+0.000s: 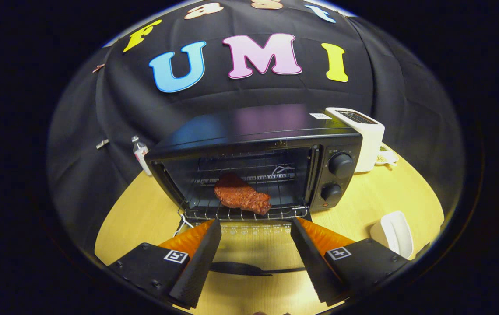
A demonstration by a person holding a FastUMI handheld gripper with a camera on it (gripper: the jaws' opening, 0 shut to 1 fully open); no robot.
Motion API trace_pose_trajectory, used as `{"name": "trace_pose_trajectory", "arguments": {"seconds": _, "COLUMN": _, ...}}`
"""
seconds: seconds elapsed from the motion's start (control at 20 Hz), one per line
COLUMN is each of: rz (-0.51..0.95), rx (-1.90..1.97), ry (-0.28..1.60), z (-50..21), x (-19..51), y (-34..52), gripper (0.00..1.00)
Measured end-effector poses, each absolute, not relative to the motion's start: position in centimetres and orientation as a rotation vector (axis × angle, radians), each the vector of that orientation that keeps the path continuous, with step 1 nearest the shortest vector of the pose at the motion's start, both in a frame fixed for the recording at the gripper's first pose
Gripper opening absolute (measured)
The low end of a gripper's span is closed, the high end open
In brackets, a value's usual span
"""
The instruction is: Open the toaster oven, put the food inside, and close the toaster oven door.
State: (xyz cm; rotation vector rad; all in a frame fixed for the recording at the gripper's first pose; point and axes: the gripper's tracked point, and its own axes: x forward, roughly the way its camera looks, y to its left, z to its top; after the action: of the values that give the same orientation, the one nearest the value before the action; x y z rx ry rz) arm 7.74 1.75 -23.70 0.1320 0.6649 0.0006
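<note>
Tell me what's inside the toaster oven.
A piece of meat lies on the wire rack inside the oven, beyond the open, empty tongs. What lies under the rack is hidden.

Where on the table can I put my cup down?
Bare tabletop lies between the toaster oven and the white dish. Straight ahead is crowded: the open fingers hover over the lowered glass door, meat on the rack.

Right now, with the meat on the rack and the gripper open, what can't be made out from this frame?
Gripper view:
- Oven door: folded down under the open gripper; its fingers cover both ends and the glass shows little.
- Toaster oven dial markings: too small.
- Bottle: partly behind the oven's corner.
- White toaster: lower part hidden by the oven.
- Underside of the meat on the rack: hidden.
</note>
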Motion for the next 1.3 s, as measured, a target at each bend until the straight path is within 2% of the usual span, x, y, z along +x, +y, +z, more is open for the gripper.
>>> {"name": "trace_pose_trajectory", "arguments": {"seconds": 0.25, "rz": 0.057, "rx": 0.035, "ry": 0.747, "z": -25.3, "x": 3.7, "y": 2.9, "gripper": 0.98}}
{"name": "trace_pose_trajectory", "arguments": {"seconds": 0.6, "rz": 0.062, "rx": -0.02, "ry": 0.856, "z": -29.5, "x": -1.6, "y": 4.9, "gripper": 0.99}}
{"name": "trace_pose_trajectory", "arguments": {"seconds": 1.3, "rz": -0.003, "rx": 0.043, "ry": 0.911, "z": -35.4, "x": 1.0, "y": 5.7, "gripper": 0.99}}
